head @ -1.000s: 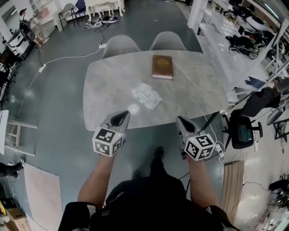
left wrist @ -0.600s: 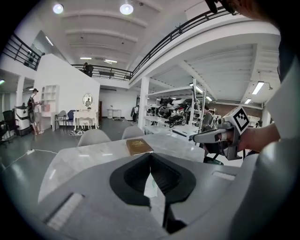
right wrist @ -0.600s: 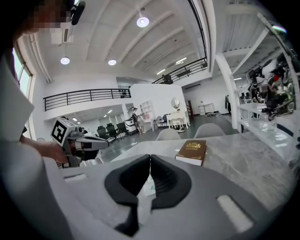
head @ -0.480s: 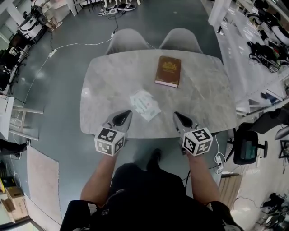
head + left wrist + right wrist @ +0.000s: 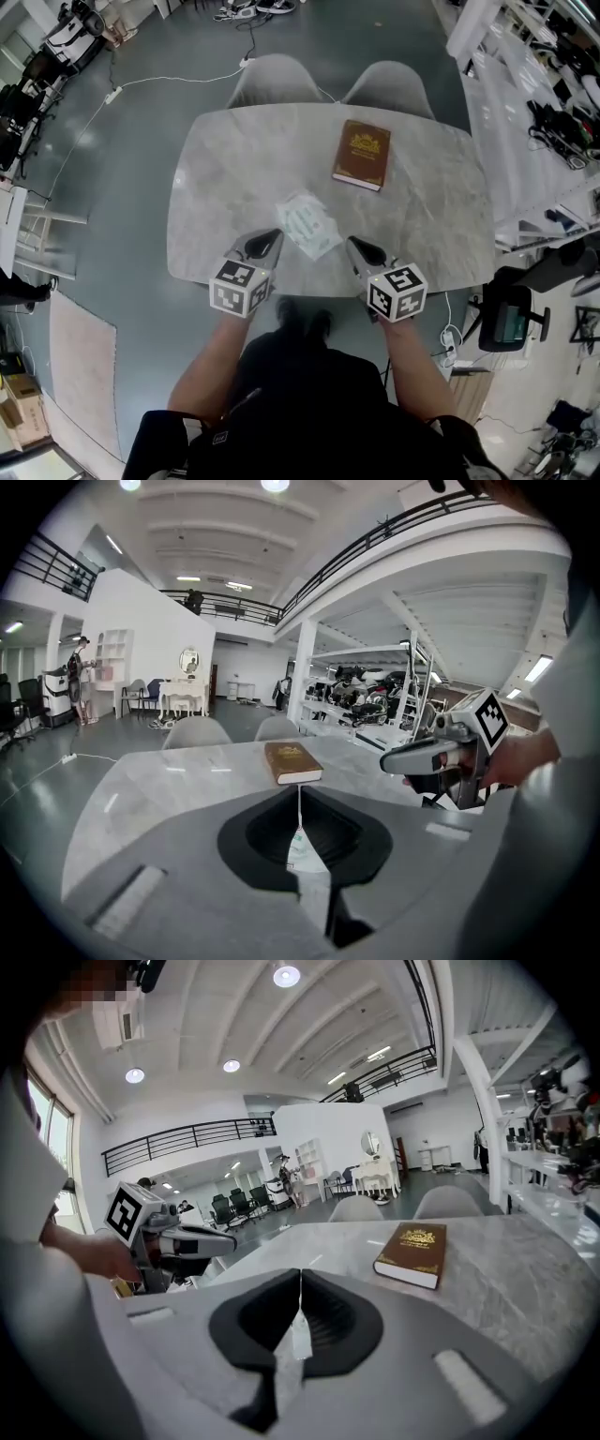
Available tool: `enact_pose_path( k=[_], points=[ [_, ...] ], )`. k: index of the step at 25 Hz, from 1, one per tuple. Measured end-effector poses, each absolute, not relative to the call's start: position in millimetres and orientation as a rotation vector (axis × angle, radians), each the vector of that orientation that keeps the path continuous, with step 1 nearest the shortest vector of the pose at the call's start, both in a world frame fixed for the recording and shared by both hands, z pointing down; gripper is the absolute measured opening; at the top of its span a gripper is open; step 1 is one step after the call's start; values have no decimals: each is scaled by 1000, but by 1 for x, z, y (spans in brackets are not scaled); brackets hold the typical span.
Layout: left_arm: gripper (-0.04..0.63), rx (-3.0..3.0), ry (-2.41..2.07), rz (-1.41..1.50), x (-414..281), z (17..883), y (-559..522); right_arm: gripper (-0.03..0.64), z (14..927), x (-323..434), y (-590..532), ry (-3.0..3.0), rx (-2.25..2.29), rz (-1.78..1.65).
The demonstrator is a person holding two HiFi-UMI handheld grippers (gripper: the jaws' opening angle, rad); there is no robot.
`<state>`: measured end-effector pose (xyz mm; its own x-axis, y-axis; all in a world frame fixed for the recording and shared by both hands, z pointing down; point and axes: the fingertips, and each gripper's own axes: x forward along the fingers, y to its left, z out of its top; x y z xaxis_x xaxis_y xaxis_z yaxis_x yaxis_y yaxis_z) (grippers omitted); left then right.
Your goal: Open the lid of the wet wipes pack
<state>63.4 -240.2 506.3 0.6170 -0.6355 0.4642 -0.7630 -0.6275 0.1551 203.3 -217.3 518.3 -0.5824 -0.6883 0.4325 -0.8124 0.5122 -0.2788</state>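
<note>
The wet wipes pack, a flat white pouch with pale green print, lies on the marble table near its front edge. In the left gripper view the pack shows through the gap behind the closed jaws. My left gripper is shut and empty, just left of the pack. My right gripper is also shut and empty, just right of the pack. Both hover over the table's front edge, tips pointing toward the pack, not touching it. The right gripper appears in the left gripper view, the left gripper in the right gripper view.
A brown hardcover book lies on the table beyond the pack. Two grey chairs stand at the far side. Shelving with gear runs along the right; a black office chair stands by the table's right corner.
Both grippers have moved forward over the table's front edge and closer together, now flanking the pack. The jaws stay shut.
</note>
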Motion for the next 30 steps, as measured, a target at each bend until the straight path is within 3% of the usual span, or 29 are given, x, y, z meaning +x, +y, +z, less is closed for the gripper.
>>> enact_pose_path(
  k=[11, 13, 15, 30],
  points=[
    [23, 2594, -913, 677, 28, 558, -258, 6, 529, 135, -256, -2349, 1223, 554],
    [99, 2601, -880, 719, 22, 567, -260, 34, 536, 123, -262, -2319, 1212, 545],
    [124, 2590, -846, 736, 20, 577, -262, 40, 548, 114, -266, -2282, 1188, 544],
    [133, 2563, -761, 905, 5, 656, -292, 124, 675, 81, -307, -2010, 945, 502]
  ],
)
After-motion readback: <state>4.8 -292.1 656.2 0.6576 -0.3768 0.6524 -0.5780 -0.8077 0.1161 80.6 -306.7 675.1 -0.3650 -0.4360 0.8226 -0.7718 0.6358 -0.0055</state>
